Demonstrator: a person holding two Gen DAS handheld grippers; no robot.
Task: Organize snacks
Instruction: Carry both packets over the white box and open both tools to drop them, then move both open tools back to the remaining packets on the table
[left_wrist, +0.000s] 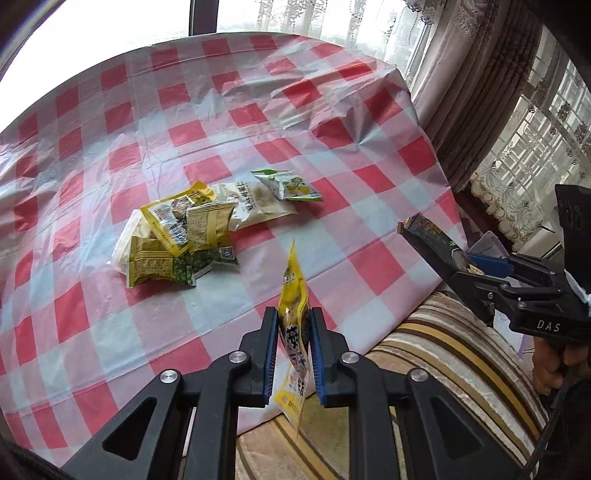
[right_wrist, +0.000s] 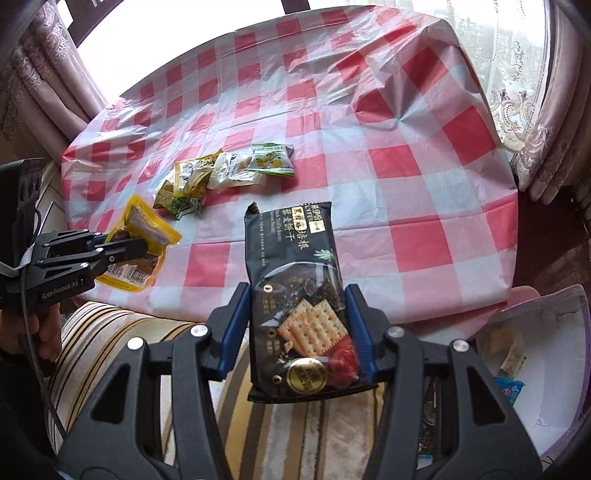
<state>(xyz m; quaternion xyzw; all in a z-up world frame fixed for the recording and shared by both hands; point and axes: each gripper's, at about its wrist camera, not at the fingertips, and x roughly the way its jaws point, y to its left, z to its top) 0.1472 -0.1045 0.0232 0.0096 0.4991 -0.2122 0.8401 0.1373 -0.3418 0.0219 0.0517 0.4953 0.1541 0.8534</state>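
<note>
Left wrist view shows my left gripper (left_wrist: 293, 354) clamped on a thin yellow foil snack pouch (left_wrist: 293, 325), held edge-on above the near rim of the red-and-white checked tabletop (left_wrist: 369, 110). My right gripper (right_wrist: 297, 332) is closed on a black plastic cracker packet (right_wrist: 295, 288), gripped across its lower half. I judge the pouch light, limp and slippery, best pinched by its flat seam; the crackers are stiff but brittle, so I'd squeeze the long edges gently. Farther out lies one loose pile of small snack packets (left_wrist: 192, 229), roughly six, overlapping too much to count exactly. A green-and-white sachet (left_wrist: 288, 184) sits at its far end.
</note>
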